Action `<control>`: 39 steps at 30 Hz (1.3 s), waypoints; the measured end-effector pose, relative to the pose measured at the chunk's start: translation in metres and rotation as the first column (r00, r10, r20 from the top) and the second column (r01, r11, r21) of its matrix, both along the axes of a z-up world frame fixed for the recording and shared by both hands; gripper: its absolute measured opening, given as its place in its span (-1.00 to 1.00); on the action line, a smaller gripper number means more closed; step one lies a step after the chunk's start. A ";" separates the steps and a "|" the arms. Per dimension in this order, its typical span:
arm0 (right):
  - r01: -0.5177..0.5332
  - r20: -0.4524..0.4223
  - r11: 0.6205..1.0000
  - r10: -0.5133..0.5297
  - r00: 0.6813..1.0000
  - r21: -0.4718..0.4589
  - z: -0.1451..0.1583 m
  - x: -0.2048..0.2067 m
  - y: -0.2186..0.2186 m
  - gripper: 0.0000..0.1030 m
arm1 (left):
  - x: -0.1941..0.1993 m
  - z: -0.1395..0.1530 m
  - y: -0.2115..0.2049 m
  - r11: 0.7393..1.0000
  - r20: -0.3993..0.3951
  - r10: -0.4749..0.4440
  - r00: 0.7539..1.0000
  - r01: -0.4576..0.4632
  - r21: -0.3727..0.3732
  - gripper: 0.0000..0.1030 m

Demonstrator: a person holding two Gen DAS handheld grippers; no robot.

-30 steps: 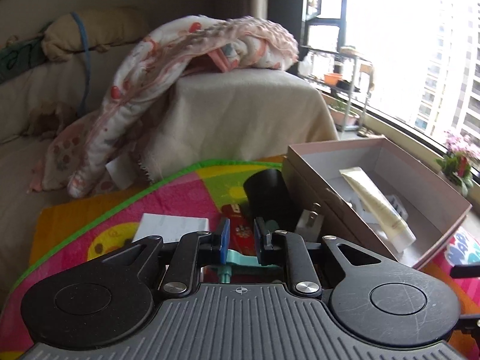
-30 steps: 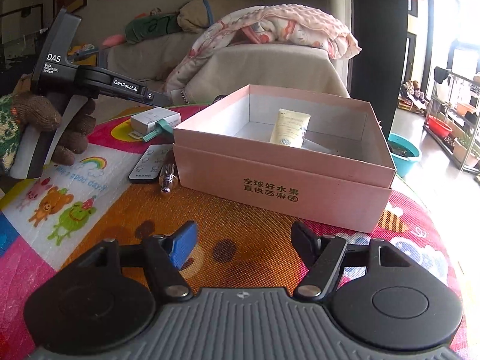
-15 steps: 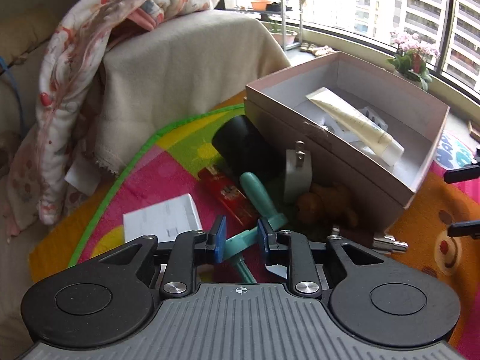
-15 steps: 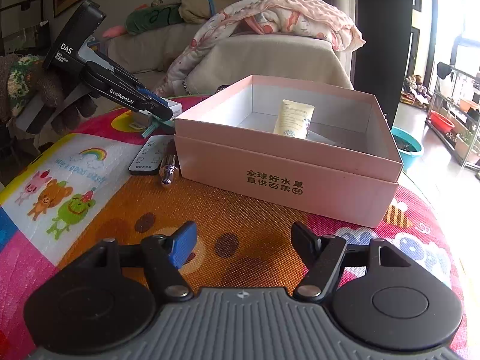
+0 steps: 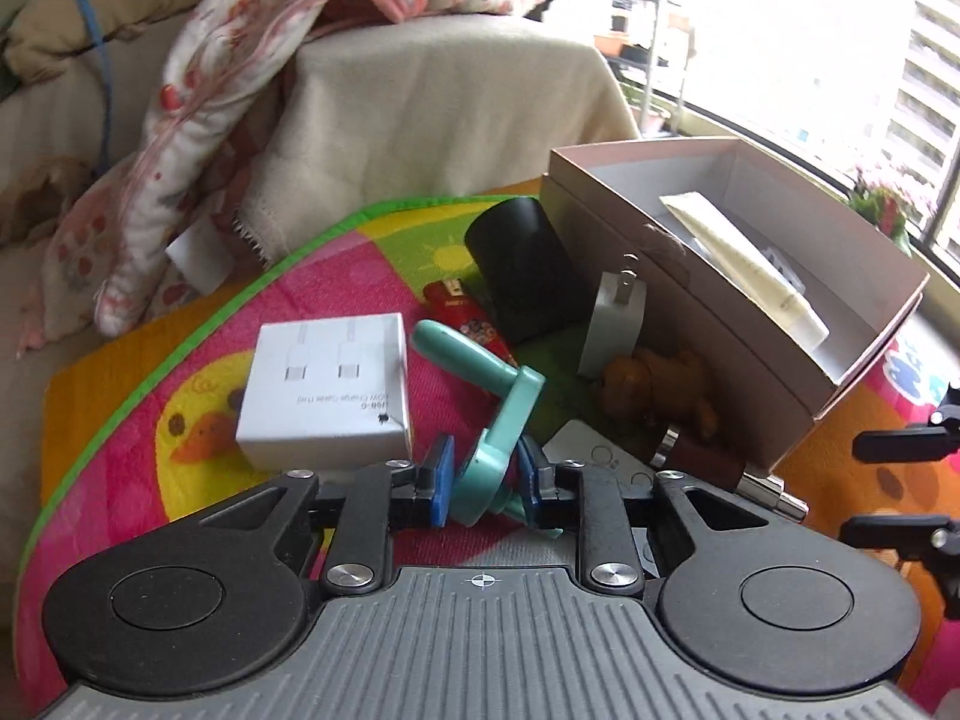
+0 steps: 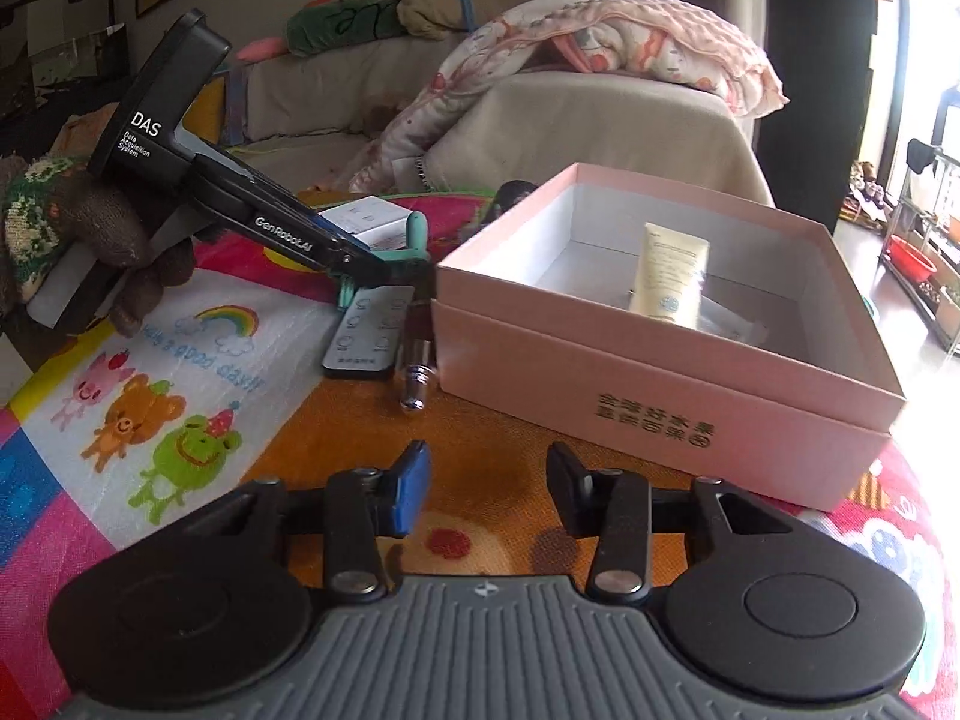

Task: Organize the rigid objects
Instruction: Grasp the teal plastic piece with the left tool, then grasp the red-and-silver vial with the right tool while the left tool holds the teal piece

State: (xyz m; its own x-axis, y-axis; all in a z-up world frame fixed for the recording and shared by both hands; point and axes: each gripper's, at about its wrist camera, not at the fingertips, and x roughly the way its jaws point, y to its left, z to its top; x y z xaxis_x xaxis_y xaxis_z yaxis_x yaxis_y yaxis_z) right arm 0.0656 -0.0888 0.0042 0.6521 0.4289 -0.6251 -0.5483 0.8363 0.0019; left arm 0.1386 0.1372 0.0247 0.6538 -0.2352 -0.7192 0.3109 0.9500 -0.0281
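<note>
My left gripper (image 5: 483, 483) is shut on a teal plastic tool (image 5: 501, 414) and holds it low over the play mat, left of the pink box (image 5: 780, 360). In the right wrist view the left gripper (image 6: 384, 267) shows with the teal tool (image 6: 414, 234) just left of the pink box (image 6: 660, 384). A cream tube (image 6: 669, 273) lies inside the box. My right gripper (image 6: 486, 489) is open and empty above the mat in front of the box.
On the mat by the box lie a white cable carton (image 5: 327, 387), a black cylinder (image 5: 522, 267), a white charger (image 5: 612, 324), a brown toy (image 5: 660, 384), a red lighter (image 5: 462, 315), a remote (image 6: 366, 333) and a metal-tipped bottle (image 6: 417, 372). A blanket-draped sofa (image 5: 432, 96) stands behind.
My left gripper has tilted and swung with the teal tool, and now sits lower, near the remote and the box's left side. My right gripper has stayed open and in place.
</note>
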 end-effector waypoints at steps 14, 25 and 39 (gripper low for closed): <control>-0.107 -0.008 0.993 0.107 0.994 -0.057 0.006 0.003 0.036 -0.78 | -0.142 0.001 -0.003 0.988 0.017 0.067 0.998 -0.064 -0.138 -0.54; 0.068 0.168 0.960 -0.022 0.986 -0.273 0.004 -0.036 -0.043 -0.63 | -0.174 -0.008 -0.037 0.975 -0.007 0.093 0.996 -0.093 -0.201 -0.51; 0.248 -0.100 0.968 -0.243 0.965 0.030 -0.006 -0.005 -0.044 0.41 | -0.187 -0.007 -0.037 0.971 0.013 0.207 0.978 -0.203 -0.129 -0.51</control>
State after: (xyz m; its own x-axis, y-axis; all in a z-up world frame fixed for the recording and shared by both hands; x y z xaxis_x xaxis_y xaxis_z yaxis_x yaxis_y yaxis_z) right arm 0.0608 -0.1329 -0.0015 0.6793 0.2901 -0.6741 -0.3217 0.9433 0.0817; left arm -0.0488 0.0997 0.0177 0.7159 -0.1822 -0.6740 0.1121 0.9828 -0.1466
